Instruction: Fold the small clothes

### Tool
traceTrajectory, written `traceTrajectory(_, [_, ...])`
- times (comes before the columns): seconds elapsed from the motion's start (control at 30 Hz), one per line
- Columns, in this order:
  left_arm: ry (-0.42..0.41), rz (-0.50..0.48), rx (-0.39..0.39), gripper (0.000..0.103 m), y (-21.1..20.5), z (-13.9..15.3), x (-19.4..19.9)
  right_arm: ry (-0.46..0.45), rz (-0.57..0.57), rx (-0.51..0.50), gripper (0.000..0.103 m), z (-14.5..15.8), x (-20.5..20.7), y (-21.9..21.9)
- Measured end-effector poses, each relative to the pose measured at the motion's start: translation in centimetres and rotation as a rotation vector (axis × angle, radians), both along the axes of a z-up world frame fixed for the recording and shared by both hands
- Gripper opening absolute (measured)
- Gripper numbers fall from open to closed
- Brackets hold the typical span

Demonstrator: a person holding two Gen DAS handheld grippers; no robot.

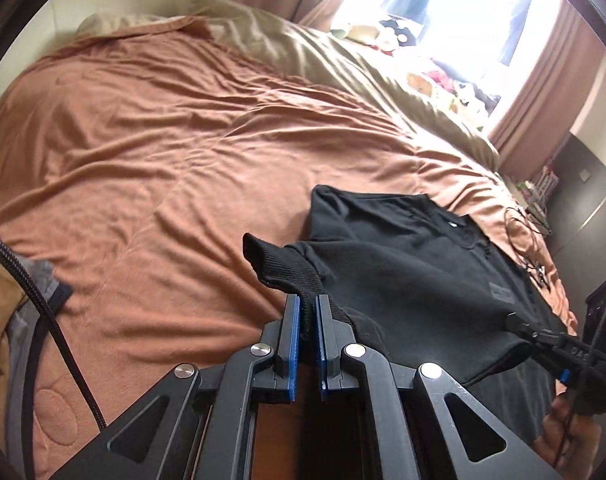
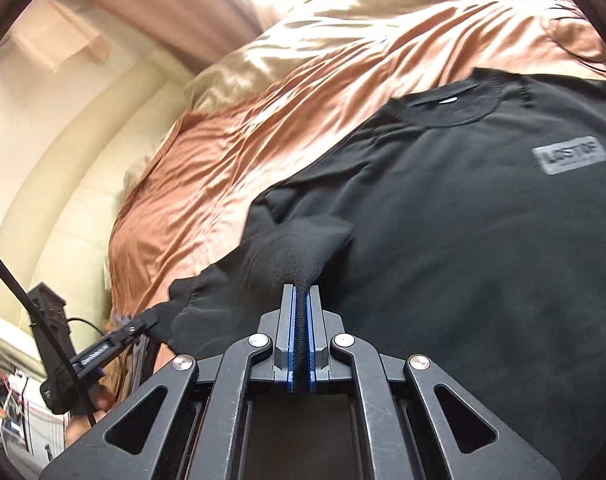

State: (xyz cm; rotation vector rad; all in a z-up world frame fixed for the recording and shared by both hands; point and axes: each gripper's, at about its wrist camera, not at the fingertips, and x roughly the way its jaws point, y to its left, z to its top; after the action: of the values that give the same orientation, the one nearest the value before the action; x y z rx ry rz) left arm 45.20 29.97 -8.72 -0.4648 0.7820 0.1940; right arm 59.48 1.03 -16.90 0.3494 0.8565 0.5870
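Observation:
A black sweatshirt lies on the brown bedspread, chest side up, with a grey logo patch and its round collar toward the far side. My left gripper is shut on the ribbed cuff of one sleeve and holds it lifted off the bed. My right gripper is shut on a fold of the sweatshirt's black fabric at its side. The right gripper also shows at the right edge of the left wrist view, and the left gripper shows low left in the right wrist view.
A beige sheet is turned back at the far side of the bed. Soft toys and clutter lie by the bright window. Black cables lie on the bed's right edge. A grey-and-brown garment lies at the left. A cream wall flanks the bed.

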Motion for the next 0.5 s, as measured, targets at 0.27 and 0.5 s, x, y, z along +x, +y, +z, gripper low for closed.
traceTrajectory(0.27, [-0.044, -0.078, 0.005, 0.007, -3.9, 2.7, 2.9, 0.141, -0.1, -0.026, 0.014, -3.4, -1.6, -3.7])
traceTrajectory(0.5, [-0.094, -0.144, 0.016, 0.007, -7.8, 5.6, 4.6, 0.134, -0.145, 0.027, 0.059, -3.2, -4.1, -7.9])
